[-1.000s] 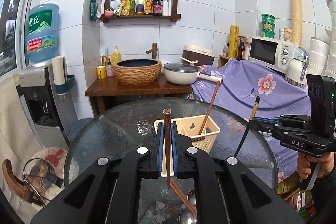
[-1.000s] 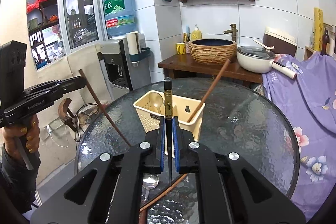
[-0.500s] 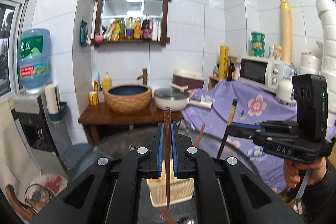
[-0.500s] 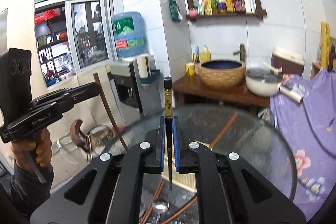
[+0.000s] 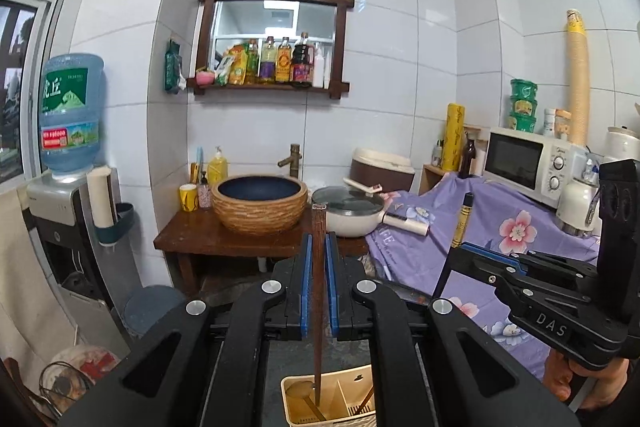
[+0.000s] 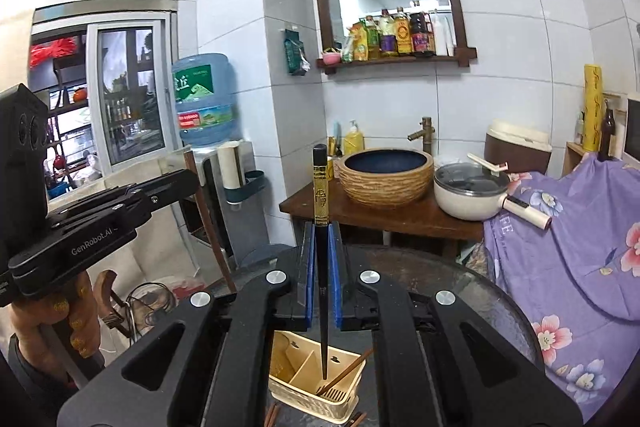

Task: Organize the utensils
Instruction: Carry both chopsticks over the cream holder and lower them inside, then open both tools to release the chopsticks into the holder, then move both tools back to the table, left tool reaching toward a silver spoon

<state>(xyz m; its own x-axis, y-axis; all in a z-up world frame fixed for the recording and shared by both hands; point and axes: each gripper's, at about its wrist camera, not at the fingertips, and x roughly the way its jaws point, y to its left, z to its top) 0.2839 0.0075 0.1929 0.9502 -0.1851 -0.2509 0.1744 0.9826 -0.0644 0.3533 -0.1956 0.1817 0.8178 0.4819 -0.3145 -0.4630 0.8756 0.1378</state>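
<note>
My left gripper is shut on a brown wooden chopstick, held upright with its tip over the cream utensil basket below. My right gripper is shut on a black chopstick with a gold band, upright, its tip over the same basket. A brown chopstick leans inside the basket, and a spoon lies in its left compartment. Each gripper shows in the other's view: the right one at the right, the left one at the left.
The basket stands on a round glass table. Behind are a wooden stand with a basin and a pan, a water dispenser, a purple cloth and a microwave.
Both grippers have risen and tipped upward with their chopsticks. The basket has dropped to the bottom of both views, and the chopstick tips now hang over it.
</note>
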